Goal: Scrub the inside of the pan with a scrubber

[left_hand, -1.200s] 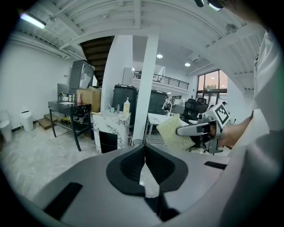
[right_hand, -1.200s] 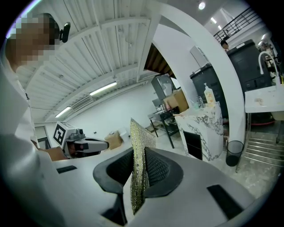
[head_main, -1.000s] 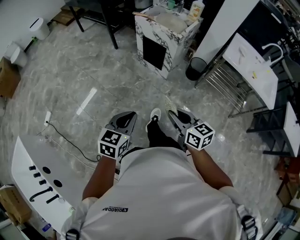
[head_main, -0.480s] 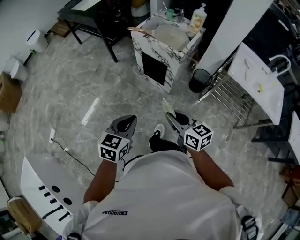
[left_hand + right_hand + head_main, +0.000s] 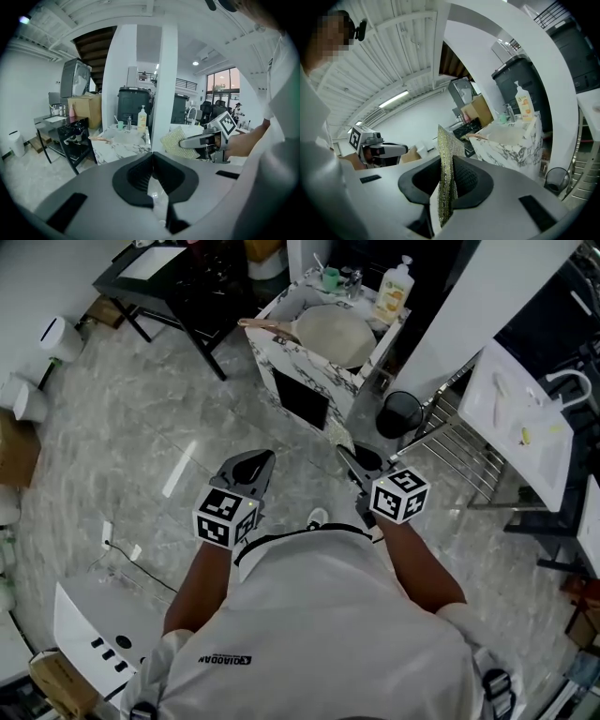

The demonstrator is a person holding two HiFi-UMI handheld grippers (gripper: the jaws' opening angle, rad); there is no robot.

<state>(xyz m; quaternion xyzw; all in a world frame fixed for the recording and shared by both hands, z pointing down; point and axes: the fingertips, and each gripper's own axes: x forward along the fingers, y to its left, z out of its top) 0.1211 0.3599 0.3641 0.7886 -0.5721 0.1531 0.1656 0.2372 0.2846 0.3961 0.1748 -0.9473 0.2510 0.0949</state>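
A pale pan [image 5: 335, 335] with a wooden handle [image 5: 266, 326] lies in the marble sink counter [image 5: 302, 381] ahead of me, well beyond both grippers. The pan also shows in the left gripper view [image 5: 114, 136] and the right gripper view [image 5: 502, 133]. My right gripper [image 5: 446, 161] is shut on a gold mesh scrubber [image 5: 447, 154], which stands on edge between the jaws. The scrubber [image 5: 175, 143] also shows from the left. My left gripper [image 5: 153, 158] is shut with nothing in it. In the head view the left gripper [image 5: 247, 474] and right gripper [image 5: 360, 465] are held level over the floor.
A soap bottle [image 5: 394, 284] and a green cup [image 5: 330, 278] stand at the counter's back. A black bin [image 5: 401, 414] and a wire rack [image 5: 466, 460] are to the counter's right, a black table [image 5: 173, 282] to its left. A white panel [image 5: 89, 629] lies on the floor at lower left.
The person has walked toward the marble counter, so it and the pan are nearer. Both grippers travelled along, still shut, the scrubber still in the right one.
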